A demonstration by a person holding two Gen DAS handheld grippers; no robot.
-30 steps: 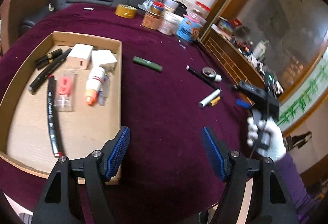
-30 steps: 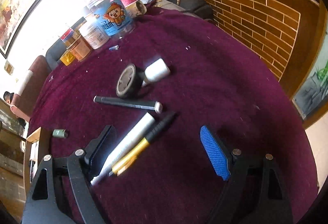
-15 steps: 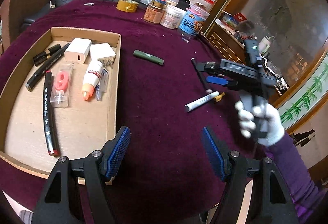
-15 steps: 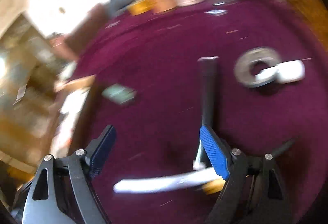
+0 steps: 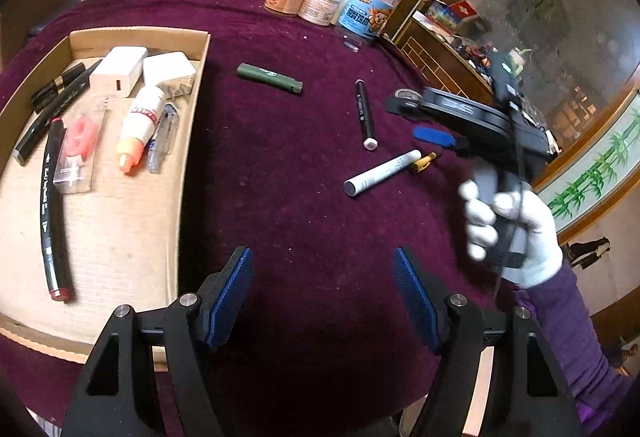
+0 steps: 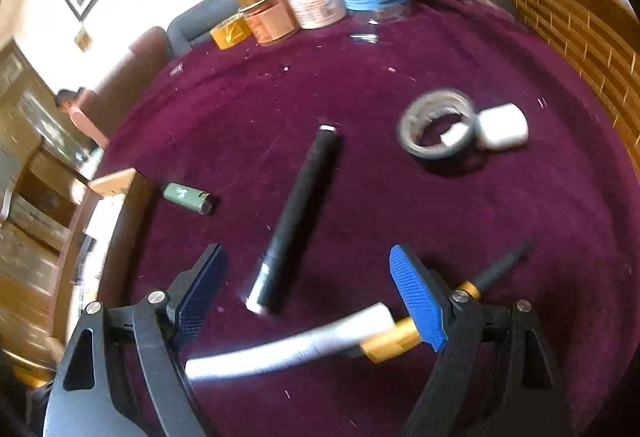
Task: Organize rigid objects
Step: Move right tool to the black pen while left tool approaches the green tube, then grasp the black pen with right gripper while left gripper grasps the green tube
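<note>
The left gripper is held released over bare maroon cloth, nothing between its blue pads. To its left, just beside its left finger, a cardboard tray is seen, already loaded with markers, chargers and a glue bottle. Ahead of it a green lighter is lying.

The right gripper is likewise released, pads clear of everything. Between its fingers and just ahead, a black marker is found flat on the cloth. Close under the jaws a white marker is laid crosswise, with a gold-and-black pen beside the right finger. Farther ahead to the right, a tape roll is touching a white cylinder.
</note>
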